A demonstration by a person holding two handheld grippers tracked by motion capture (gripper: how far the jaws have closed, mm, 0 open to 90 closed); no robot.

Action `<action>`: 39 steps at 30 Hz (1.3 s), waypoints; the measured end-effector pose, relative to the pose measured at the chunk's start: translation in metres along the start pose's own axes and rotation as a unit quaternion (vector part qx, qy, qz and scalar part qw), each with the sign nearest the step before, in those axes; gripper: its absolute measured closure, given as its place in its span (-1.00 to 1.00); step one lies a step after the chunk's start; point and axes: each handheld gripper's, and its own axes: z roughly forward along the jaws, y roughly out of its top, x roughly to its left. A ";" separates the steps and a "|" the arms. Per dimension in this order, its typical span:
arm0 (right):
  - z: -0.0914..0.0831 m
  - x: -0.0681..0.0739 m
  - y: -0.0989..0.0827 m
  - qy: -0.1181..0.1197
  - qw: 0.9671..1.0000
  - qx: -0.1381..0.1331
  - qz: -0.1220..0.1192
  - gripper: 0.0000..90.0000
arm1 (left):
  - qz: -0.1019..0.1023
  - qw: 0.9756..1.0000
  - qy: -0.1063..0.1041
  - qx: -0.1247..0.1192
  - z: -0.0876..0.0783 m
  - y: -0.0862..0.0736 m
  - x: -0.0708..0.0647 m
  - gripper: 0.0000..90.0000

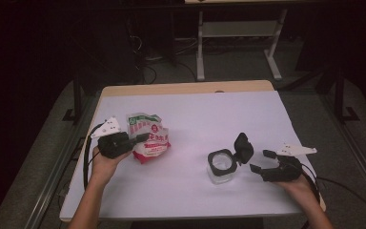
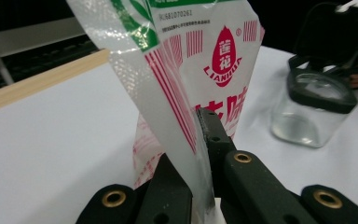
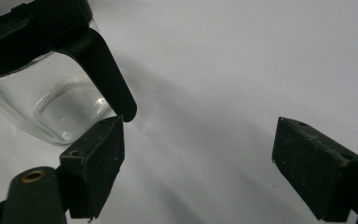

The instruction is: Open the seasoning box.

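A: Where's the jar [image 1: 220, 166]?

B: I hold the right gripper [image 1: 263, 161] just right of it, jaws spread. Lid [image 1: 243, 147] flipped open. Further left of it, my left gripper [image 1: 142, 139] pinches the upright bag [image 1: 147, 136].

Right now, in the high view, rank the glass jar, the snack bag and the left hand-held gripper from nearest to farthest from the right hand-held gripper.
1. Glass jar: just left of the right hand-held gripper, lid open, beside its jaws.
2. Snack bag: across the table, on the left half.
3. Left hand-held gripper: farthest left, shut on the bag's edge; its body lies beyond the bag.
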 end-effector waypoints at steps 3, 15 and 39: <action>0.000 0.001 0.000 0.001 1.000 -0.001 0.001 -0.63 | 0.000 1.000 -0.001 0.003 0.000 0.003 -0.005 1.00; -0.006 0.006 0.002 0.004 1.000 -0.009 -0.002 -0.63 | 0.001 0.999 -0.029 -0.016 0.002 0.015 -0.020 1.00; -0.041 0.031 -0.001 0.012 1.000 -0.009 0.000 -0.61 | 0.019 0.995 -0.088 -0.039 0.012 0.051 -0.045 1.00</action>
